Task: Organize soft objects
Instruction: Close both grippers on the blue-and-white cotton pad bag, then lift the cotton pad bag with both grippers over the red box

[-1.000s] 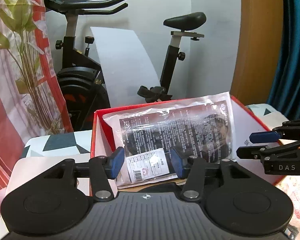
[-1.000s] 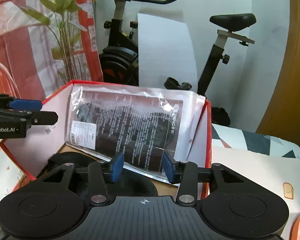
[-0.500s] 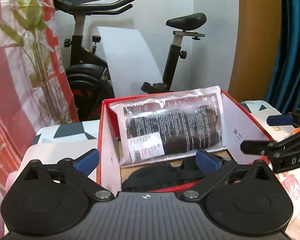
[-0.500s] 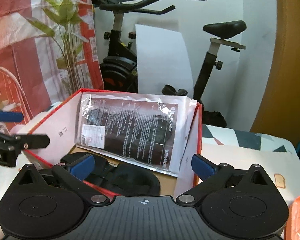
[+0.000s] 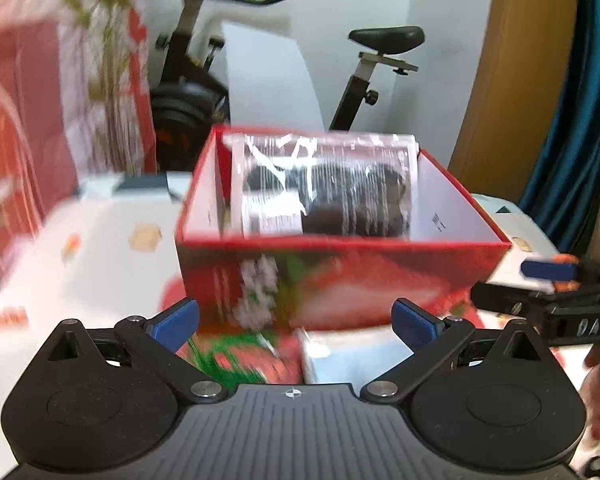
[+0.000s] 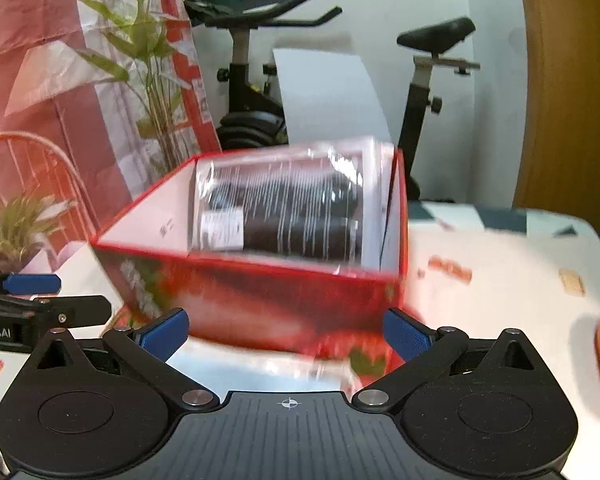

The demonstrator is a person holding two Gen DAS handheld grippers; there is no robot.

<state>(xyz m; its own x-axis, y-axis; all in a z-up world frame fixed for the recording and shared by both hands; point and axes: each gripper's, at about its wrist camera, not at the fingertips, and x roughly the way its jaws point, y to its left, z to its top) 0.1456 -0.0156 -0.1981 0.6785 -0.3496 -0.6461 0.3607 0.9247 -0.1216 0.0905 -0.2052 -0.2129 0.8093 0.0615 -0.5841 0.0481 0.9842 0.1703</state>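
Since a second ago: both my grippers pull back from the box, jaws sprung wide after pinching the packet's lower edge.
Left gripper [image 5: 296, 322]: released, blue pads spread, nothing between them.
Right gripper [image 6: 286, 332]: released too, empty, pads wide apart.
Clear plastic packet of dark soft goods [image 5: 324, 188]: stands leaning against the far wall inside the box, white label at lower left.
Red open-topped cardboard box with strawberry print [image 5: 340, 276]: sits on the white patterned tablecloth [image 5: 100, 248], just ahead of both grippers.
Backdrop: black exercise bike [image 6: 260, 92] against the wall; frames blurred.
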